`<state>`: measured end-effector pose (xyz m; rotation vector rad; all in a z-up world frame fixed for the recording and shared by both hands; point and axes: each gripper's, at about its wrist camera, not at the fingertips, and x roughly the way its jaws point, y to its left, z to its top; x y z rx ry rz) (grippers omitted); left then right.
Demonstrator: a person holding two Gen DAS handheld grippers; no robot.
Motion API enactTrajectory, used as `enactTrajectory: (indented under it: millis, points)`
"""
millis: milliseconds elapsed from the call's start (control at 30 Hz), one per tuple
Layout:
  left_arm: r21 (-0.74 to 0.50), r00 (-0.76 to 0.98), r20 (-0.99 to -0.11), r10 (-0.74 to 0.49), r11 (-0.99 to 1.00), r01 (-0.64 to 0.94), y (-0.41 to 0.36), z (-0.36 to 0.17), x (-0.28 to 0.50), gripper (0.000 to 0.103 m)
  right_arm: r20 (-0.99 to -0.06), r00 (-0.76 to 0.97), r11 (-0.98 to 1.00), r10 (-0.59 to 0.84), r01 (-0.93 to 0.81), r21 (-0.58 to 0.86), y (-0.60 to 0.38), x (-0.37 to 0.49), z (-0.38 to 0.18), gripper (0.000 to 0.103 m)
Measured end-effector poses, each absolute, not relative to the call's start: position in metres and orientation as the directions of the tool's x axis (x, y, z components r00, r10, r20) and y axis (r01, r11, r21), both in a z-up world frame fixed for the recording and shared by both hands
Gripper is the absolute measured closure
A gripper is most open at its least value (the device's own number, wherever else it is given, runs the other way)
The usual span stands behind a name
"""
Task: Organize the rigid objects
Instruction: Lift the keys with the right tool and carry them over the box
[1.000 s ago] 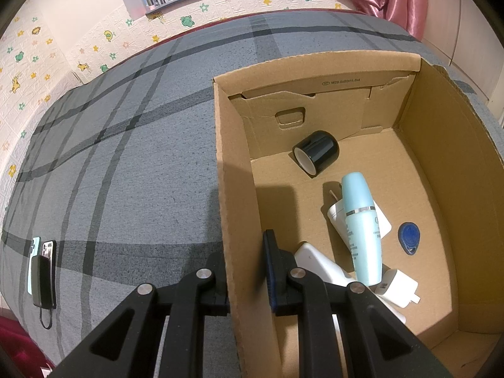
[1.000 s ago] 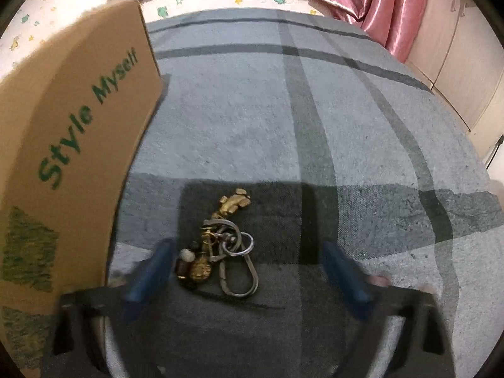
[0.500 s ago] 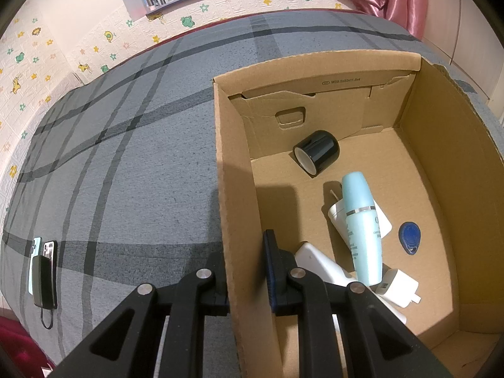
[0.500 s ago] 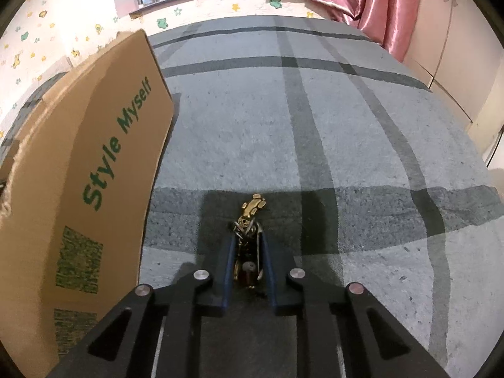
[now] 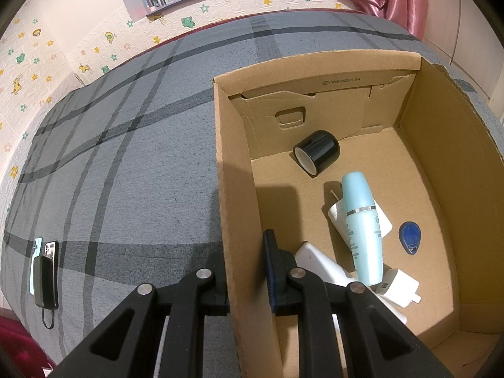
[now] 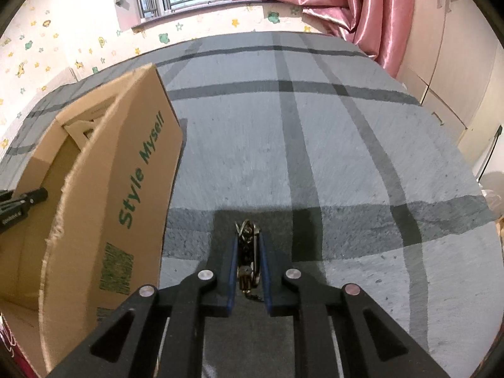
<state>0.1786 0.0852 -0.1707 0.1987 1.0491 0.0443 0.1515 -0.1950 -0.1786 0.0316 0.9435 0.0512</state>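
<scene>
Left wrist view: the left gripper (image 5: 245, 271) has its jaws clamped on the cardboard box (image 5: 233, 220) wall, steadying it. Right wrist view: the right gripper (image 6: 247, 261) pinches the keyring (image 6: 247, 252) above the bed (image 6: 330, 163); light, dangly, probably slippery metal, best held by its bunched middle.

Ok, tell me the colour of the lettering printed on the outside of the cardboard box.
Green lettering on the cardboard box, clearest in the right wrist view.

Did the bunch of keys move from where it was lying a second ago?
Yes. The keys lay loose on the grey bedcover beside the cardboard box; now the right gripper is shut on them and has lifted them up.
</scene>
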Motion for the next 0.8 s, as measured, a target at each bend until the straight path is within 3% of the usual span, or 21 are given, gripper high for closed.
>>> enactTrajectory:
  millis: [800]
  points:
    - [0.178, 0.497, -0.858, 0.127, 0.982, 0.057, 0.086, -0.169, 0.178, 0.086, -0.703, 0.707, 0.996, 0.074, -0.09, 0.015, -0.169, 0.141, -0.084, 0.09]
